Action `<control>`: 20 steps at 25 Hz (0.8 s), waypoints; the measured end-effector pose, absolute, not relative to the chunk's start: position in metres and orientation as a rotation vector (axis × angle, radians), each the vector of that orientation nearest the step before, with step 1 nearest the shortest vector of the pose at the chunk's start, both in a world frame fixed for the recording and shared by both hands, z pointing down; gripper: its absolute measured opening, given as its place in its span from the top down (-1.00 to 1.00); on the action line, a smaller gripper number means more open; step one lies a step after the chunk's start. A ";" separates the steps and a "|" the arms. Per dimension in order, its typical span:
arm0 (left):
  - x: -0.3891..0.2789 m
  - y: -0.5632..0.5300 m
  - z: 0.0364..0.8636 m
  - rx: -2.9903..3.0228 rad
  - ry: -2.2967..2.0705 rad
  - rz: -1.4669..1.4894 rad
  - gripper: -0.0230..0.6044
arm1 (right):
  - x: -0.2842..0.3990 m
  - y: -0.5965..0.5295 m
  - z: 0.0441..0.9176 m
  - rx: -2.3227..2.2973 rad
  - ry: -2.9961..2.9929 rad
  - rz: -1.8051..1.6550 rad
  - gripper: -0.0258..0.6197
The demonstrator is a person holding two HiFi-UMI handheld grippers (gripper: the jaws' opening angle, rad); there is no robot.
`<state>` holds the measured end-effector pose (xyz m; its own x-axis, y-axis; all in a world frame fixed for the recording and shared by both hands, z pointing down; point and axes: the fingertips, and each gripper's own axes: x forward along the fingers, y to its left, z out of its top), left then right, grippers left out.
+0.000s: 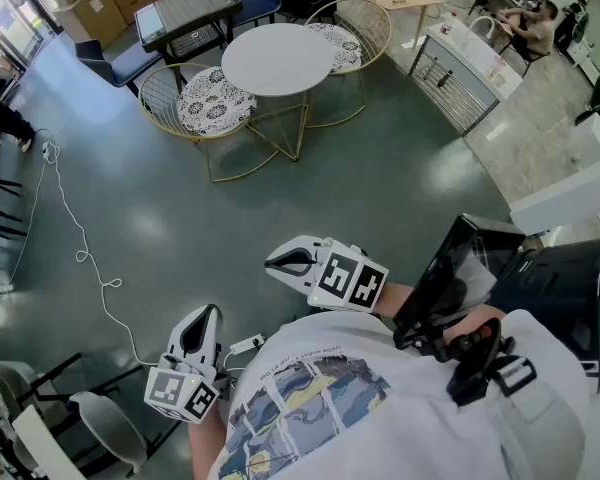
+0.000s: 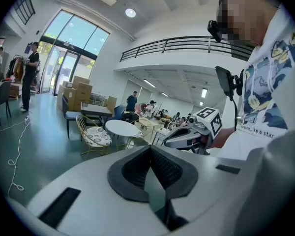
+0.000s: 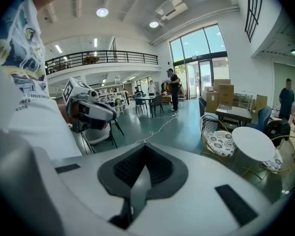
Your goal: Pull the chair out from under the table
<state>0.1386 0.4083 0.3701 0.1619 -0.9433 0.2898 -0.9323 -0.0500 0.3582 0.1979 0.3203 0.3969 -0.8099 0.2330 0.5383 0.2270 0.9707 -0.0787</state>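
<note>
Grey-green floor (image 1: 180, 218) is keeping the gold wire chair (image 1: 212, 103) at twelve o'clock beyond your clenched, empty left gripper (image 1: 207, 315) and right gripper (image 1: 277, 263).

The round table (image 1: 277, 58) has a smooth, matt white top on thin brass-coloured metal legs. The chair (image 1: 212, 101) at its left edge is gold wire with a patterned cloth cushion. The floor (image 1: 180, 228) is smooth, slightly glossy grey-green. My left gripper (image 1: 206, 318) and right gripper (image 1: 274, 262) are smooth white plastic with dark ribbed pads (image 2: 137, 168).
</note>
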 end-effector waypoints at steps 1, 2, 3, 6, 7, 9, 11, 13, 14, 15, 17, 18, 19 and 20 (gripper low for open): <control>0.138 0.409 0.371 1.981 -1.779 -0.031 0.90 | 0.196 0.321 0.397 -0.332 -2.547 0.011 0.89; 0.137 0.409 0.372 1.975 -1.783 -0.029 0.90 | 0.195 0.320 0.397 -0.341 -2.548 0.007 0.89; 0.137 0.408 0.373 1.969 -1.787 -0.028 0.90 | 0.194 0.319 0.398 -0.349 -2.548 0.004 0.89; 0.136 0.401 0.375 1.949 -1.794 -0.022 0.90 | 0.191 0.311 0.399 -0.370 -2.546 0.004 0.89; 0.136 0.397 0.376 1.944 -1.795 -0.017 0.90 | 0.191 0.307 0.400 -0.375 -2.547 0.004 0.89; 0.136 0.389 0.377 1.934 -1.801 0.002 0.90 | 0.190 0.298 0.400 -0.384 -2.549 0.002 0.89; 0.135 0.380 0.378 1.924 -1.814 0.026 0.89 | 0.189 0.290 0.401 -0.395 -2.548 0.003 0.88; 0.133 0.370 0.380 1.914 -1.826 0.040 0.89 | 0.189 0.282 0.404 -0.410 -2.549 -0.001 0.88; 0.133 0.364 0.381 1.907 -1.831 0.045 0.89 | 0.189 0.277 0.406 -0.416 -2.547 -0.007 0.88; 0.132 0.359 0.383 1.897 -1.836 0.050 0.89 | 0.188 0.271 0.409 -0.421 -2.544 -0.012 0.87; 0.128 0.347 0.387 1.875 -1.841 0.056 0.89 | 0.184 0.258 0.415 -0.427 -2.542 -0.014 0.76; 0.126 0.341 0.390 1.866 -1.842 0.054 0.89 | 0.181 0.250 0.416 -0.426 -2.542 -0.020 0.72; 0.123 0.334 0.393 1.861 -1.842 0.049 0.89 | 0.178 0.242 0.418 -0.422 -2.541 -0.036 0.67; 0.120 0.327 0.395 1.858 -1.841 0.044 0.89 | 0.174 0.234 0.419 -0.417 -2.540 -0.052 0.60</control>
<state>0.1197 0.3267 0.3948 0.0762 -0.9238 0.3753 -0.9406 0.0583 0.3345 0.1735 0.2339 0.4193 -0.7948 0.2841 0.5363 0.3056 0.9508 -0.0507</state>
